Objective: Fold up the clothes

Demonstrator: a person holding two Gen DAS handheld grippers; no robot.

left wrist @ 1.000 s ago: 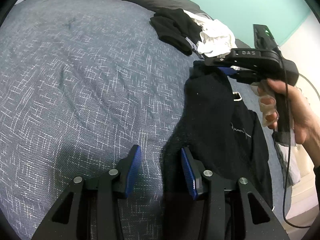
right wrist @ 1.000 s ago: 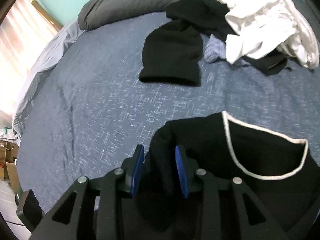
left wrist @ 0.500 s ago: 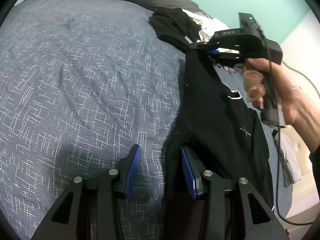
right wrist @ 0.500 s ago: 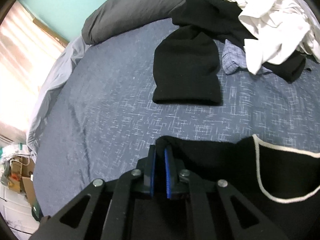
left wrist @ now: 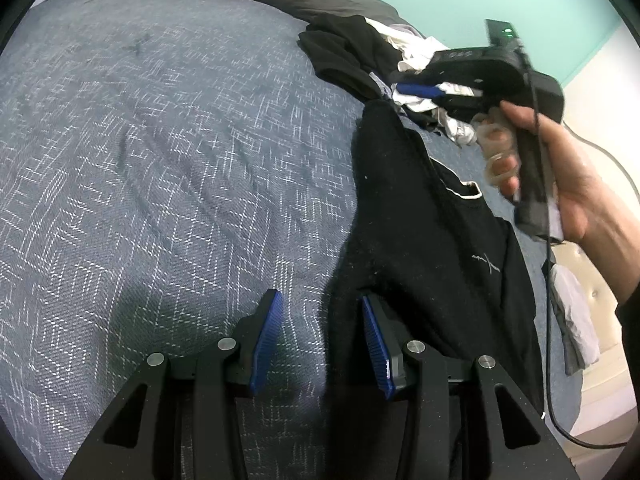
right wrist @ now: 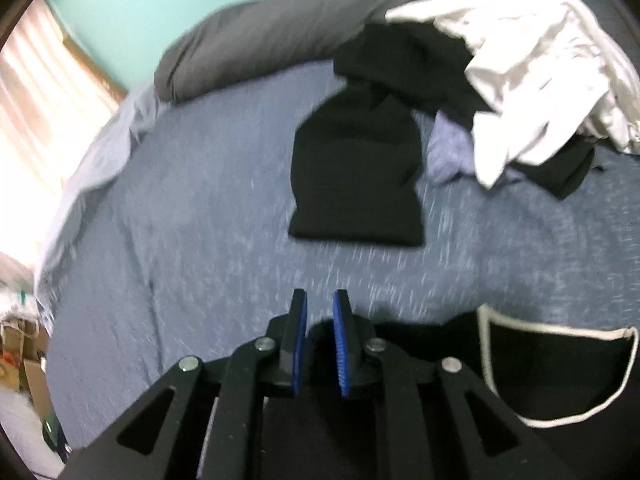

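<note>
A black T-shirt (left wrist: 420,240) with a white-trimmed neck lies on the blue-grey bed cover (left wrist: 160,160), one sleeve stretched out towards the far pile. My left gripper (left wrist: 320,340) is open over the shirt's near edge, and cloth lies under its right finger without being pinched. A hand (left wrist: 580,192) holds my right gripper (left wrist: 416,90) just above the sleeve tip. In the right wrist view my right gripper (right wrist: 320,320) has its jaws opening. A fold of the black T-shirt (right wrist: 560,380) sits low between the pads, and they do not press on it.
A heap of white clothes (right wrist: 540,60) and dark clothes lies at the far side. A black garment (right wrist: 356,184) lies flat in front of it. A grey pillow (right wrist: 260,52) runs along the teal wall. A cable hangs from the right gripper near the bed's edge.
The right gripper shut on the sleeve, drew it out towards the pile, then parted its jaws and lifted slightly. The left gripper has stayed still.
</note>
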